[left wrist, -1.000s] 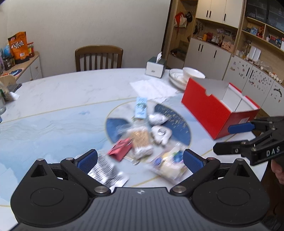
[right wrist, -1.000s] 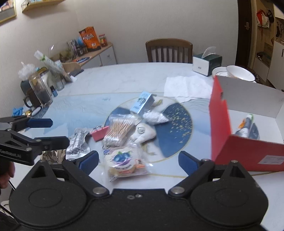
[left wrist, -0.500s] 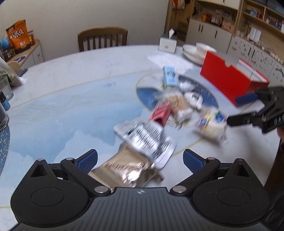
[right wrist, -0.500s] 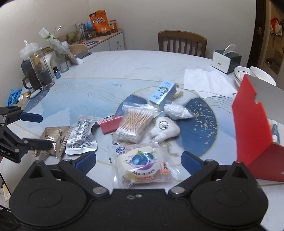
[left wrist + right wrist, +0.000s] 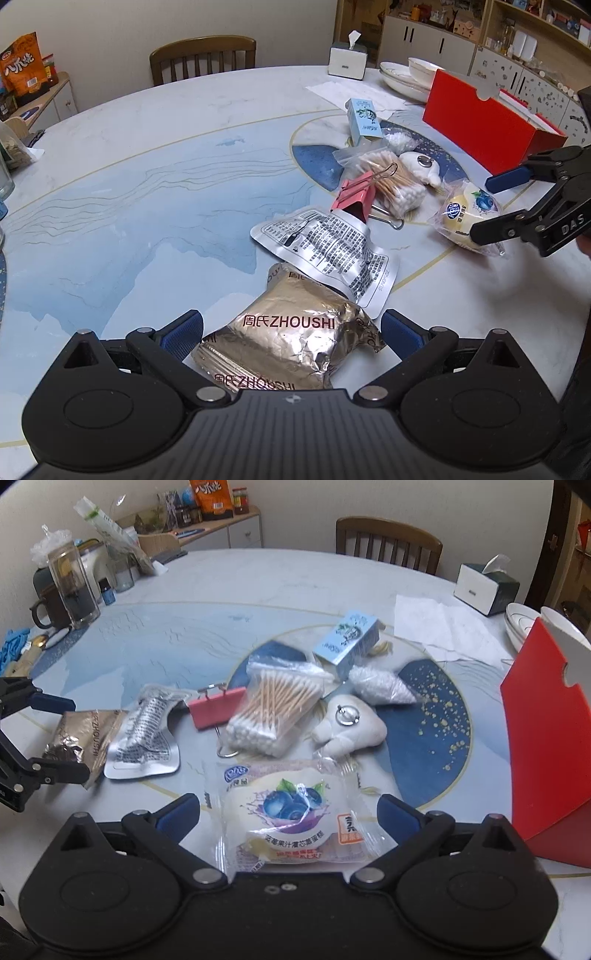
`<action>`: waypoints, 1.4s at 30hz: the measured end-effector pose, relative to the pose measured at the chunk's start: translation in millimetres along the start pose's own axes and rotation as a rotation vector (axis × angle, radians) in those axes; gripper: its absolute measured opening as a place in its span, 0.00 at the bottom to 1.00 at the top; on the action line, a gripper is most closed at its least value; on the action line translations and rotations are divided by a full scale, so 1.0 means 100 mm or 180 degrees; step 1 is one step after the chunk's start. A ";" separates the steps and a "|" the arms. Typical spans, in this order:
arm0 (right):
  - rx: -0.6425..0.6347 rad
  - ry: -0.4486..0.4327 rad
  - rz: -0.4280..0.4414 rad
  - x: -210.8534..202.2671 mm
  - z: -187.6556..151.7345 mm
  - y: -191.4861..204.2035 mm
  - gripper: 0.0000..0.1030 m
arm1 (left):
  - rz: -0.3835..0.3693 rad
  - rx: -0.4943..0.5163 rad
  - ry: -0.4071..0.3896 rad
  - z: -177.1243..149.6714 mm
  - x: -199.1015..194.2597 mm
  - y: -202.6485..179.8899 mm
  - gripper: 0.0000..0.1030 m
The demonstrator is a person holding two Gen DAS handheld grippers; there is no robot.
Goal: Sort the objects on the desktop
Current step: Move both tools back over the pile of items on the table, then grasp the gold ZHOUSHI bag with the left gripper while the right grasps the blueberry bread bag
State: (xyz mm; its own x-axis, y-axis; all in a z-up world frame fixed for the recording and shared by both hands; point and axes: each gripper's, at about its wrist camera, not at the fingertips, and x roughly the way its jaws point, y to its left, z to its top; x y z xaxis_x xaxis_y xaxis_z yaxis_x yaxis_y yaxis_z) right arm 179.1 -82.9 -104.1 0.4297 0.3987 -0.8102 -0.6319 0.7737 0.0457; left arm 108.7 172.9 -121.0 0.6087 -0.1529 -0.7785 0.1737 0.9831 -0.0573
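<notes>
**A:** Since both sets of tongs stand wide apart and hold nothing, what does each one face, starting at the left?

**B:** The left gripper [image 5: 291, 326] straddles the gold foil packet [image 5: 291, 339], which lies flat on the table [image 5: 129, 192] between its fingers. I judge it light, crinkly and soft-filled, so it should crush a little under the pads. A pinch across its puffed middle looks safer than the slick crimped end.

**A:** Anything in its way?

**B:** The silver printed sachet [image 5: 332, 251] overlaps the packet's far corner, so lifting one may drag the other. Just beyond, a pink binder clip [image 5: 354, 197] touches the sachet's far edge.

**A:** And further right?

**B:** A bag of cotton swabs [image 5: 277, 709] sits in the middle of the pile, with a white plush toy [image 5: 349, 731] beside it and a small blue carton [image 5: 347, 644] behind. Then the right gripper [image 5: 288, 812] brackets the blueberry cake pack [image 5: 291, 812]. Its clear wrapper looks slippery and the cake soft, so a gentle squeeze across the bun itself seems best, not the loose film.

**A:** Where would things go?

**B:** Probably the red box [image 5: 546, 746], at the far right, close to the cake. Its tall near wall must be cleared from above.
</notes>
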 end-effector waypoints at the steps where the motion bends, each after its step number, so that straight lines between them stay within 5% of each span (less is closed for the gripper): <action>1: -0.0003 0.0019 -0.0001 0.02 0.00 0.00 0.99 | -0.0010 -0.0007 0.0001 0.00 0.01 0.01 1.00; 23: -0.0017 0.0111 0.0011 0.08 -0.04 -0.01 0.89 | -0.0129 -0.0042 0.0044 -0.13 -0.06 -0.03 0.98; 28: -0.0023 0.0080 -0.0028 0.05 -0.05 0.00 0.84 | 0.0009 -0.0055 0.0066 -0.14 -0.03 -0.06 0.74; 37: -0.0060 -0.0004 -0.0011 -0.06 -0.07 0.02 0.73 | 0.0143 -0.0088 0.0043 -0.10 -0.08 -0.15 0.60; 39: -0.0065 -0.0039 0.0033 -0.09 -0.07 0.01 0.60 | 0.0179 -0.0083 0.0045 -0.09 -0.08 -0.19 0.59; 42: -0.0068 -0.0047 0.0055 -0.14 -0.07 0.01 0.56 | 0.0181 -0.0117 0.0017 -0.07 -0.11 -0.22 0.58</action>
State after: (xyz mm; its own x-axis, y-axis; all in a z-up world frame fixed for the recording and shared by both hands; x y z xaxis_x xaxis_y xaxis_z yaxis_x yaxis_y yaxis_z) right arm 168.0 -91.0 -96.8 0.4278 0.4194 -0.8007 -0.6530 0.7559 0.0470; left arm 92.9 154.1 -115.1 0.6127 -0.0963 -0.7844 0.1104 0.9932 -0.0357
